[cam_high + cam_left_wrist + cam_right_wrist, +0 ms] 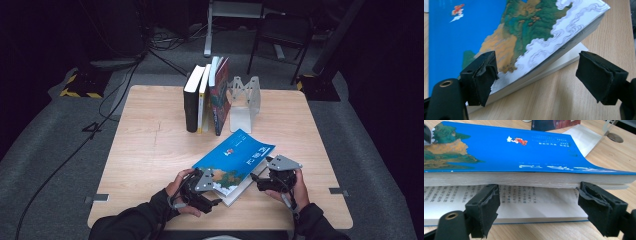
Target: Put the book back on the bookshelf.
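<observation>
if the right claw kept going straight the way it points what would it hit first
Most likely the blue book: the right claw faces its fore-edge, with the open jaws level with the gap where the upper pages lift off the lower printed page. Depth is unclear.

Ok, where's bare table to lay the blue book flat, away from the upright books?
Free: the table's left half, bordered by its left edge and the blue book; also the right strip beside the bookend. Crowded: the back middle with the upright books, and the near edge around both claws.

A dark recording studio or lab: cables (107, 90) are trailing over grey carpet beyond the bench (150, 150), with hazard-taped stand feet (80, 86) sitting behind it.
</observation>
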The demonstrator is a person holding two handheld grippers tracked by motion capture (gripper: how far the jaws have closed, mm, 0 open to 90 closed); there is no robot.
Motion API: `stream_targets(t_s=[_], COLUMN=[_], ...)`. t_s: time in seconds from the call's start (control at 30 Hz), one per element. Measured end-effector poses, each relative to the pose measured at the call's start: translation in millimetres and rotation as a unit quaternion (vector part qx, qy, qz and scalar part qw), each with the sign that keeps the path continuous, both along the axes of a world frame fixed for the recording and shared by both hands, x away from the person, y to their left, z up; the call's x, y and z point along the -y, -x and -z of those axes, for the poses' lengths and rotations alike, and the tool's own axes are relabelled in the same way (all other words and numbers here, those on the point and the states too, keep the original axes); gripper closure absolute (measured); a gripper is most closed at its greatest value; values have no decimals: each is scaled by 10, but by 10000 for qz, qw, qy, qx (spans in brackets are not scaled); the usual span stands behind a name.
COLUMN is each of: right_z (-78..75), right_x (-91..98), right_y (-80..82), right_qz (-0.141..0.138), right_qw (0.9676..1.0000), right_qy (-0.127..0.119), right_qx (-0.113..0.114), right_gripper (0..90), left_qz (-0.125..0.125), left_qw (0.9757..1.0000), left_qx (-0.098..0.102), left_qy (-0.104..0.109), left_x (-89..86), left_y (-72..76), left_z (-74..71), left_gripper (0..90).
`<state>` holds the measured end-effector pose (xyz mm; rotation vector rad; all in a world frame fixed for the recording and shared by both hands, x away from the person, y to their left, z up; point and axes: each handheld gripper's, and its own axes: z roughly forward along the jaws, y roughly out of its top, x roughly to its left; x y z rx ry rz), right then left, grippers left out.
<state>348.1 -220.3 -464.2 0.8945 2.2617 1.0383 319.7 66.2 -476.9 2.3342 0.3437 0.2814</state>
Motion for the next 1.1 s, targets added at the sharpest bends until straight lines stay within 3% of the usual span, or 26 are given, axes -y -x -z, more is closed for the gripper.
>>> stream_targets(t_s=[0.13, 0.33, 0.4, 0.5, 0.57, 0.73, 0.93, 1.03, 1.1], right_z=[-21, -5, 15, 30, 37, 15, 0, -18, -20], right_x=[-11, 2, 15, 39, 58, 159, 343, 388, 370], right_y=[-9, -21, -25, -27, -24, 28, 10, -33, -56], right_qz=[-10, -10, -18, -27, -58, -325, -490, -489, -551], right_qw=[10000, 10000, 9999, 9998, 9997, 9993, 9985, 9987, 9984], right_qy=[-13, -64, -73, -102, -104, -163, -228, -146, -62], right_qx=[35, -39, -116, -193, -203, 12, -18, 39, 47], right_gripper=[176, 177, 177, 178, 185, 269, 291, 278, 267], left_qz=[-100, -60, 62, -38, -109, 16, 164, 138, 162], left_qw=[9998, 9996, 9990, 9989, 9987, 9988, 9977, 9961, 9960], left_qx=[149, 256, 401, 263, 232, 233, -212, -370, -381], left_qy=[-4, 118, 184, 374, 433, 427, 615, 787, 788], left_x=[122, 168, 145, 74, 36, -10, -397, -603, -688], left_y=[-14, -41, -13, -40, -53, -79, -241, -304, -333], left_z=[20, 2, -34, -92, -123, -143, -192, -179, -170], left_gripper=[179, 315, 461, 678, 732, 762, 745, 729, 722])
